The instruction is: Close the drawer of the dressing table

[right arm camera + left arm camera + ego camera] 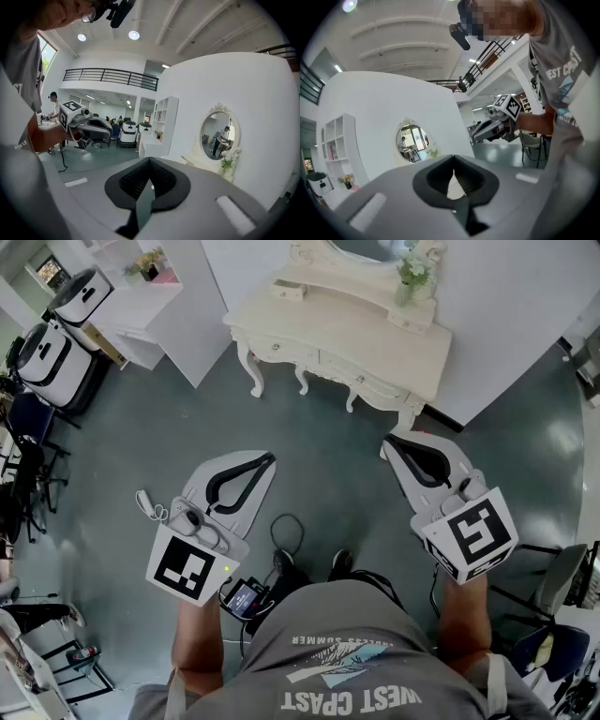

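Observation:
The cream dressing table (375, 338) stands against a white wall panel at the top of the head view, with an oval mirror (218, 133) and a small flower vase (412, 276) on it. A little upper drawer (289, 290) at its left end seems to stick out slightly; the front drawers (367, 382) look flush. My left gripper (266, 458) and right gripper (385, 442) hover over the floor short of the table, both shut with nothing between the jaws. The left gripper view shows its jaw tips (453, 160) meeting, the mirror (412, 140) beyond them; the right gripper's tips (150, 162) also meet.
A white shelf unit (141, 287) stands left of the table. White machines (47, 352) and dark chairs (28, 465) line the left edge. A black cable (286, 531) lies on the grey floor by my feet. Another chair (562, 587) is at the lower right.

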Demonstrator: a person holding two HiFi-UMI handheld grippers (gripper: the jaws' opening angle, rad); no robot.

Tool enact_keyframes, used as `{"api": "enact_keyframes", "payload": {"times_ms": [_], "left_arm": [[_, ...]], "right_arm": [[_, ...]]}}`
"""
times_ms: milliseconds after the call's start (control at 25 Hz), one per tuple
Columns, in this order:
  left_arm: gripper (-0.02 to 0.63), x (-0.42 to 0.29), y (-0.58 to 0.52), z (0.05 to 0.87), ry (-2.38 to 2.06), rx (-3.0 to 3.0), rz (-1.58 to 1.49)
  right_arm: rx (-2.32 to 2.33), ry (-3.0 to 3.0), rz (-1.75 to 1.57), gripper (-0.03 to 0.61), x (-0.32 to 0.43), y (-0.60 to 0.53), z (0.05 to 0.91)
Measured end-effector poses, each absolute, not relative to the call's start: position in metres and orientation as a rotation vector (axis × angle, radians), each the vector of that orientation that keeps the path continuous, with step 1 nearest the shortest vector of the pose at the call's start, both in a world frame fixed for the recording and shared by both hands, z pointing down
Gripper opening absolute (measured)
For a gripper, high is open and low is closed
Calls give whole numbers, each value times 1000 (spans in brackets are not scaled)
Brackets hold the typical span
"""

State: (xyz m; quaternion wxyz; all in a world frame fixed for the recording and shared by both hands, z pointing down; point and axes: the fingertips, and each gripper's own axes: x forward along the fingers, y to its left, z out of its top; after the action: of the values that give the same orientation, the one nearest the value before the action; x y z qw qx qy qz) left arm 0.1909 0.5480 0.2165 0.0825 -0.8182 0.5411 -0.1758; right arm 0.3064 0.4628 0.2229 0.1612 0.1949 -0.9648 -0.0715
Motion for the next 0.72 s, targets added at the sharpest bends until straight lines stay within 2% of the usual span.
{"api": "enact_keyframes", "payload": {"times_ms": [720], "left_arm": [[3,248,549,219,1669,-2394,-579]], "right_arm": [[513,-2814,-189,2,360,456,225]]}}
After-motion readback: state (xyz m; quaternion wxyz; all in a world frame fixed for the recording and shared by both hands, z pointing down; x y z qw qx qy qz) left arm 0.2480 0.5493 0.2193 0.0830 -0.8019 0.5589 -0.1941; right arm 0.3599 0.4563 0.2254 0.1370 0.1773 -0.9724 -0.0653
